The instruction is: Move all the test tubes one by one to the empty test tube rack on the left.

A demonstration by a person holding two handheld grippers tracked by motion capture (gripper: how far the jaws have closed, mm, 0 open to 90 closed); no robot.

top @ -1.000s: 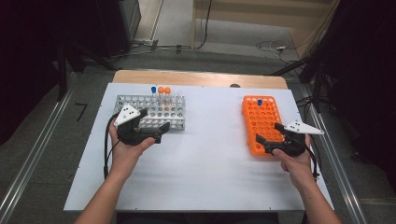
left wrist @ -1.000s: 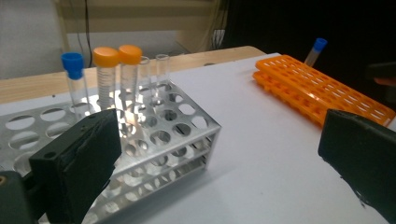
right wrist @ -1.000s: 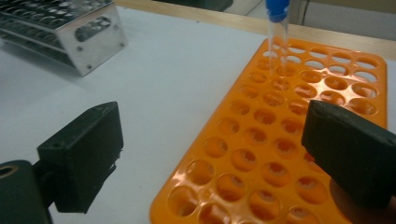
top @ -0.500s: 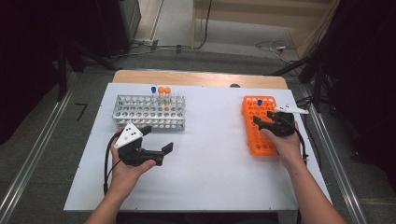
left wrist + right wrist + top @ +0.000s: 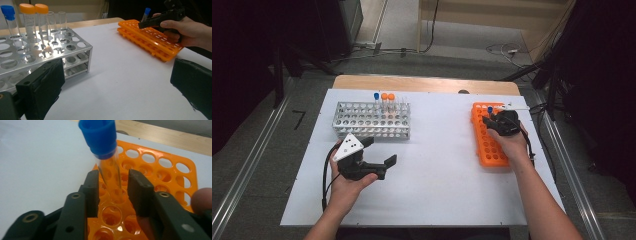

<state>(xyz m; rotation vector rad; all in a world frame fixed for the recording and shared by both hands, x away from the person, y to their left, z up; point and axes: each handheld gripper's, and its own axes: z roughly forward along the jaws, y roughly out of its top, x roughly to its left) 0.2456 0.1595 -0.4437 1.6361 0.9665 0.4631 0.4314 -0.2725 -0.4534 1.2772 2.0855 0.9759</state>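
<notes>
A clear tube with a blue cap stands tilted in a far hole of the orange rack. My right gripper has its jaws on either side of the tube. They have just been closing, and a narrow gap still shows at the right pad. In the high view that gripper hovers over the orange rack's far end. My left gripper rests open above the white tabletop, just in front of the metal rack, with nothing between its jaws.
The metal rack holds a blue-capped tube, two orange-capped tubes and clear uncapped ones along its far row. A wooden strip runs along the far edge of the white table.
My right gripper moved from the orange rack's near end to its far end, and its jaws narrowed around the blue-capped tube. My left gripper drew back from the metal rack, then stayed still.
</notes>
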